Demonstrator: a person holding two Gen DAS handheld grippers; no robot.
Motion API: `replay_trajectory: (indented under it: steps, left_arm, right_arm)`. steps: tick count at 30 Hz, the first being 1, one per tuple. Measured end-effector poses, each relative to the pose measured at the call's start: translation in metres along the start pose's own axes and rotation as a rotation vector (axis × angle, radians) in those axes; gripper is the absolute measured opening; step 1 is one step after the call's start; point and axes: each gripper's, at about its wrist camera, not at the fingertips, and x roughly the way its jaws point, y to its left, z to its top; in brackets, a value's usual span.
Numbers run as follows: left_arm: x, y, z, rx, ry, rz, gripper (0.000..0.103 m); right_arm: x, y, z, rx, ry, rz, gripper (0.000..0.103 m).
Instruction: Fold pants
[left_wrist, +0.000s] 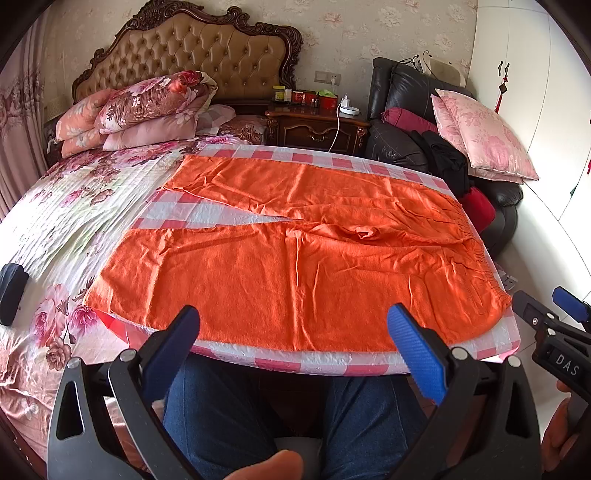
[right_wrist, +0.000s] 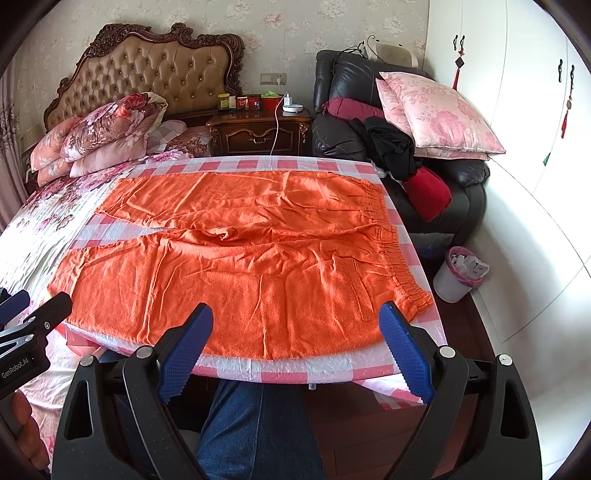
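Left gripper: jaws spread wide, nothing between the blue pads; hangs over the near edge of the board, above the person's jeans.
Right gripper: jaws spread wide, empty; same height over the near edge, just beside the left gripper.
Work surface: flat board under a pink-and-white checked cloth, set across the foot of a bed with a floral cover.
Pants: orange, unfolded, spread flat on the checked cloth with light creases; they cover most of the board.
Pants axis: long axis runs left to right, parallel to the near edge.
Pants heading: elastic waistband at the right end; both leg hems at the left, legs slightly parted.
Right of board: black leather armchair with pink pillows; white wastebasket on the floor.
Far wall: wooden nightstand, tufted headboard, floral wallpaper.
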Motion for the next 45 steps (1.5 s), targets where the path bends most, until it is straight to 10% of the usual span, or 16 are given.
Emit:
replay_trajectory:
  steps: [45]
  left_arm:
    - [0.0011,0.0021,0.0001,-0.006,0.005,-0.006,0.101]
  right_arm:
    - [0.0013,0.0005,-0.0016,0.004,0.007,0.004,0.088]
